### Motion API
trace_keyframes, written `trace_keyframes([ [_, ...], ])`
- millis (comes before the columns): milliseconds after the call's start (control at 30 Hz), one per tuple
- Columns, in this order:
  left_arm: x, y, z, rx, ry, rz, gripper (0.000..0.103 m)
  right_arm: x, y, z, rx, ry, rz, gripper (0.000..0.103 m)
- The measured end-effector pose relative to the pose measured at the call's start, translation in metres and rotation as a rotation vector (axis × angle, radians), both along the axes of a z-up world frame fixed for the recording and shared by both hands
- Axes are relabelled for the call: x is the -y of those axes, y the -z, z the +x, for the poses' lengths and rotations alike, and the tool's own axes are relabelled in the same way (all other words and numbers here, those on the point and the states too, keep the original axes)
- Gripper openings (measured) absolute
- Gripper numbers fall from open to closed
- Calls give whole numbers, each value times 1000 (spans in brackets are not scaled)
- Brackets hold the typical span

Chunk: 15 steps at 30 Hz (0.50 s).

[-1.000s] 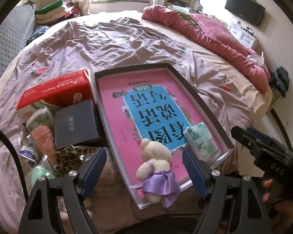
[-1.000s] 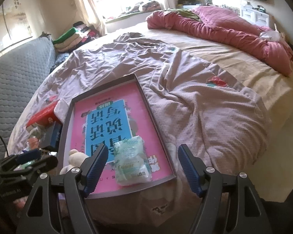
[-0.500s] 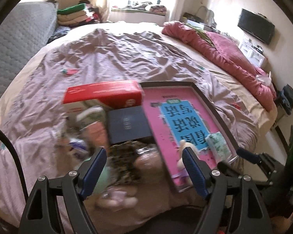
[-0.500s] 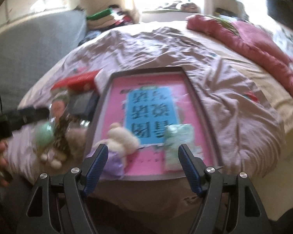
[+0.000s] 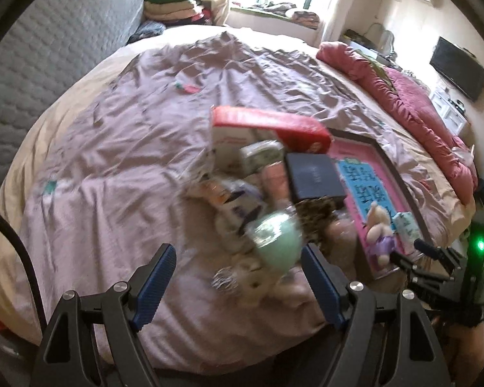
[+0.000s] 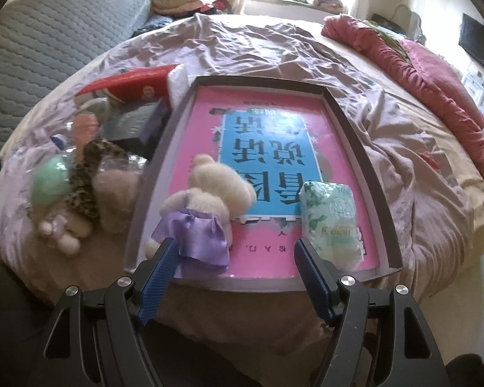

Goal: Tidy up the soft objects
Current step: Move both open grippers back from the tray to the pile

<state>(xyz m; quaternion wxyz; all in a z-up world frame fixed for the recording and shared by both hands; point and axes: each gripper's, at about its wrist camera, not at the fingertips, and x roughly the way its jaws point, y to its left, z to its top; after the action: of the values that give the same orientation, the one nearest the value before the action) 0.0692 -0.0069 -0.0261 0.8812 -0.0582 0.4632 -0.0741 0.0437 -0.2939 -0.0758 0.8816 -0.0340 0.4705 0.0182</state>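
A grey tray (image 6: 355,135) with a pink and blue liner lies on the bed. In it sit a cream teddy bear in a purple dress (image 6: 209,203) and a green tissue pack (image 6: 332,222). Left of the tray is a pile: a mint green soft ball (image 5: 277,238), a leopard-print cloth (image 6: 84,177), a small plush (image 6: 61,232), a pink item and packets. My left gripper (image 5: 238,283) is open and empty, just in front of the green ball. My right gripper (image 6: 235,274) is open and empty at the tray's near edge, in front of the bear.
A red and white box (image 5: 267,129) and a dark box (image 5: 313,177) lie behind the pile. A crumpled mauve sheet (image 5: 129,161) covers the bed. A red quilt (image 6: 419,64) lies far right. A grey padded headboard (image 5: 32,48) stands left.
My left gripper has swung left from the tray and bear to the pile with the green ball. My right gripper has swung left, from the tissue pack toward the bear.
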Motion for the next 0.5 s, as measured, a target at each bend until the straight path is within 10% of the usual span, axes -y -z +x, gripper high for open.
trace_keyframes([
  [500,6,27,-10,-51,45,16,79,-19,-30,-5,76,-53,50,76],
])
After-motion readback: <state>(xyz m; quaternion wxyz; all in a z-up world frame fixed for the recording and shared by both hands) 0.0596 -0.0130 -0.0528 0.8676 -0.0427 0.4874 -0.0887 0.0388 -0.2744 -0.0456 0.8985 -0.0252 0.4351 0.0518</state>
